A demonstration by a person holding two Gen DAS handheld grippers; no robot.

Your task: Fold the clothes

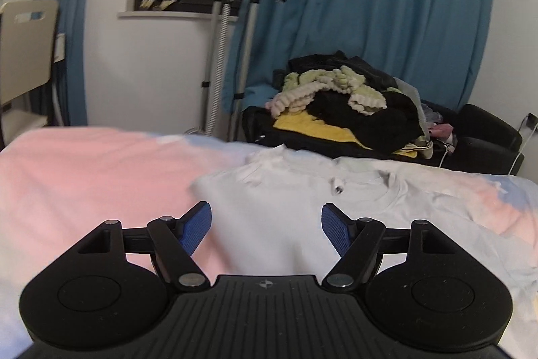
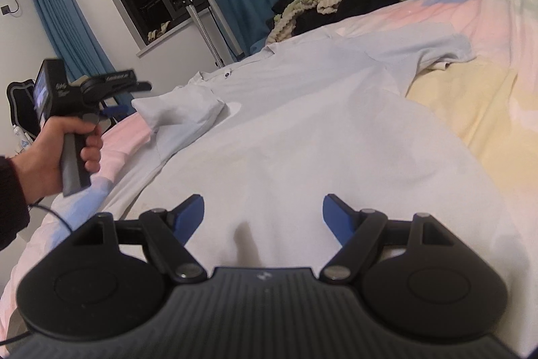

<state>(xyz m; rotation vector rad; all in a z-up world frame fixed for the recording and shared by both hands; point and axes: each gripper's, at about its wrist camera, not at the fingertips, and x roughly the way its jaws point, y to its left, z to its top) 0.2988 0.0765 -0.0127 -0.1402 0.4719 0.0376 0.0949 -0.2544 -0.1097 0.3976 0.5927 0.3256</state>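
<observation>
Though unreadable, tag [image 1: 337, 186] on shirt [image 2: 302, 130].

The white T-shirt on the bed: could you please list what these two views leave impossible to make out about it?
- Hem of the white T-shirt: right wrist view, hidden behind the right gripper.
- Its far sleeve: left wrist view, motion blur smears it into the bedsheet.
- Small dark mark at the collar: too small to identify in either view.
- Left gripper: its body covers the shirt's lower part.
</observation>
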